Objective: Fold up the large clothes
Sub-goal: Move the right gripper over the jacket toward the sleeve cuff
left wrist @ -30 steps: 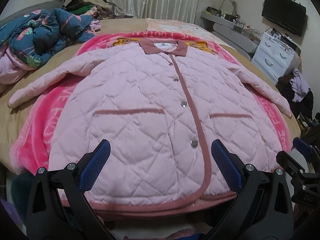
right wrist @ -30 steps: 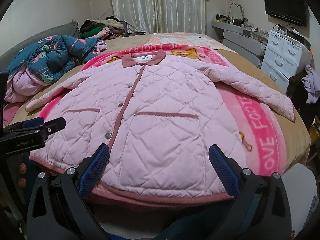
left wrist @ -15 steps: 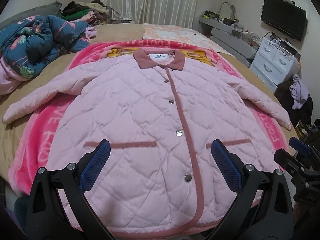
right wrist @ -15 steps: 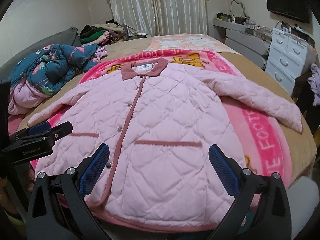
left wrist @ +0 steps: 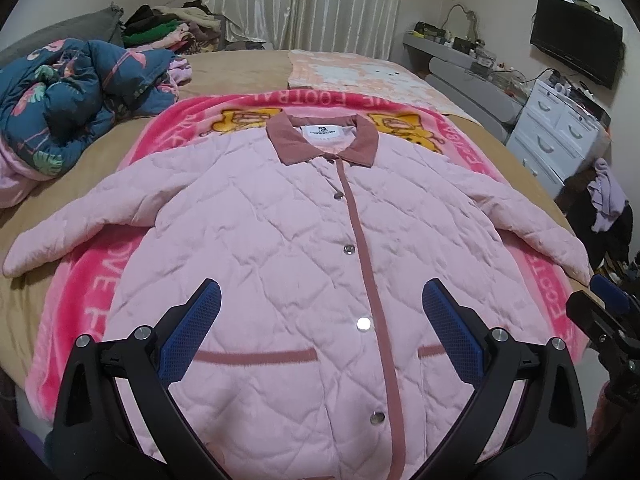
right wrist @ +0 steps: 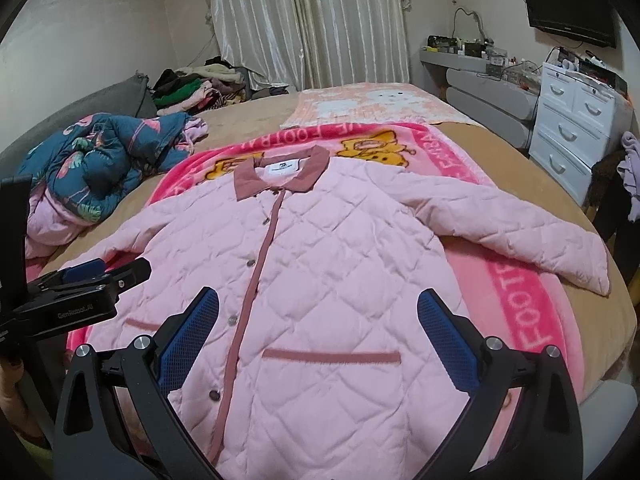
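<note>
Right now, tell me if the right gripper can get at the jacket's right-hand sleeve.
Probably yes. The right gripper is open and empty above the pink quilted jacket, and the sleeve lies spread flat on the blanket with nothing on it or in between.

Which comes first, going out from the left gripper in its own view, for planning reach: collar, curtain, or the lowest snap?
1. Lowest snap, just ahead, between the open left gripper fingers.
2. Collar, at the jacket's far end, centre.
3. Curtain, beyond the bed, on the back wall.
</note>
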`<state>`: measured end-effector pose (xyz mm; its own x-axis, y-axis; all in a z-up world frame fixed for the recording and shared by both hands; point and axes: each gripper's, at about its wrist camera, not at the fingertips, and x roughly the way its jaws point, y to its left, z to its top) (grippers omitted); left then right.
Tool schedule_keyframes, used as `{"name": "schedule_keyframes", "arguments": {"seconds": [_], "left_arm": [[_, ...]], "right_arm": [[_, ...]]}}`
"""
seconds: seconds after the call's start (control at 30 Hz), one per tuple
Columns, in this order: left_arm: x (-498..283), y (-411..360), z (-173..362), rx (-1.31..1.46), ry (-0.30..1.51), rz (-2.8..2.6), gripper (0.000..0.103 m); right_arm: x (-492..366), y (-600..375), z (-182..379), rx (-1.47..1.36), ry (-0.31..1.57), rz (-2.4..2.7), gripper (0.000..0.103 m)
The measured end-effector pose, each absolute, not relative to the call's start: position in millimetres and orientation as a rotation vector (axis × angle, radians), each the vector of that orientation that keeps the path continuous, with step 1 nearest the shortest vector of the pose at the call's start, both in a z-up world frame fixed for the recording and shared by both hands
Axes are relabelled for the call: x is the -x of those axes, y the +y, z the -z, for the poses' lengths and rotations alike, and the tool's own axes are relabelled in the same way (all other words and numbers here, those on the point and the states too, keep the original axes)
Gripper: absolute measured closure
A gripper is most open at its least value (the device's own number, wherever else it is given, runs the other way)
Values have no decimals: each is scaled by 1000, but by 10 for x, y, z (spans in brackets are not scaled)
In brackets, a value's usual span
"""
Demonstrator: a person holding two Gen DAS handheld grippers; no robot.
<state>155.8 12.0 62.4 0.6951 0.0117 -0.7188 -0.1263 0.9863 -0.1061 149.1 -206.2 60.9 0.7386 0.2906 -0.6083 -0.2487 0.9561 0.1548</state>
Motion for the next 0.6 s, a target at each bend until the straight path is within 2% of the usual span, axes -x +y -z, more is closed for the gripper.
{"name": "schedule_keyframes", "arguments": {"seconds": [0.6], "left_arm": [[-2219,-42,-786,115,795,-106,8]], "right_arm": [[-2300,-2273,-964,-97,585,-194,4]]}}
